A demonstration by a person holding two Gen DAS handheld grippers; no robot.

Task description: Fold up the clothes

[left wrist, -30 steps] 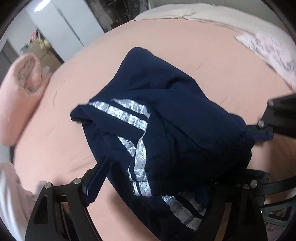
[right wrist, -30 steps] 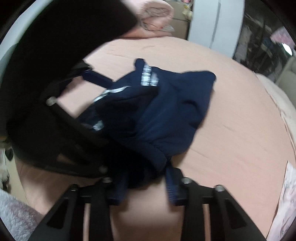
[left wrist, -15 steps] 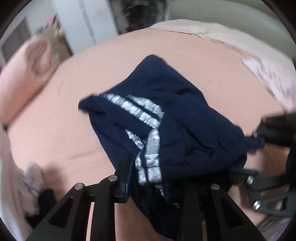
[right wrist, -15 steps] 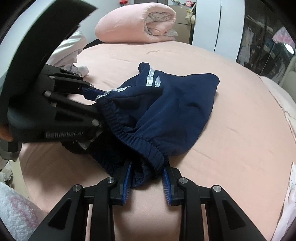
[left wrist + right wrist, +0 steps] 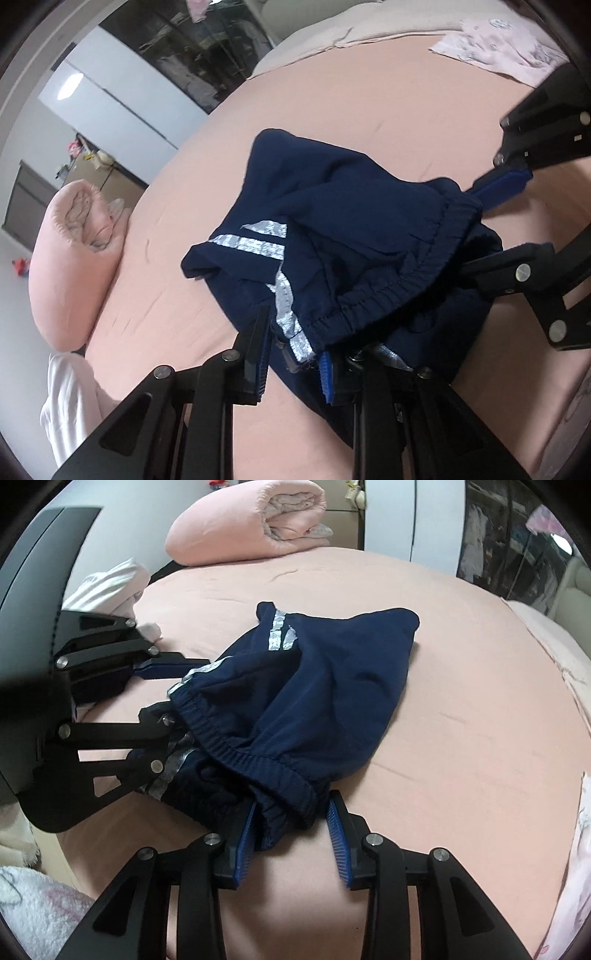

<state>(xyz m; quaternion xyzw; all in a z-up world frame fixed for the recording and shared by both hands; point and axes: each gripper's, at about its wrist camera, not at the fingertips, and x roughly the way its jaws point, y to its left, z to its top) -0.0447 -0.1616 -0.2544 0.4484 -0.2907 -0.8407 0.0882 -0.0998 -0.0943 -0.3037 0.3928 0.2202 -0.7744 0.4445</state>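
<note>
Navy shorts with silver stripes [image 5: 354, 236] lie bunched on the pink bed sheet [image 5: 332, 110]; they also show in the right wrist view [image 5: 314, 686]. My left gripper [image 5: 295, 354] is open, its jaws either side of the striped waistband corner. My right gripper [image 5: 291, 827] is open, with the elastic waistband end lying loosely between its blue pads. Each gripper shows in the other's view: the right one [image 5: 517, 229], the left one [image 5: 159, 701].
A rolled pink duvet [image 5: 251, 520] lies at the bed's far end. White clothing [image 5: 107, 587] sits at the left edge. A pale printed garment [image 5: 506, 59] lies at the far right. Wardrobe doors [image 5: 118, 107] stand beyond the bed.
Both grippers have opened and let go of the waistband. The shorts have settled lower onto the bed, and the left gripper has swung left.
</note>
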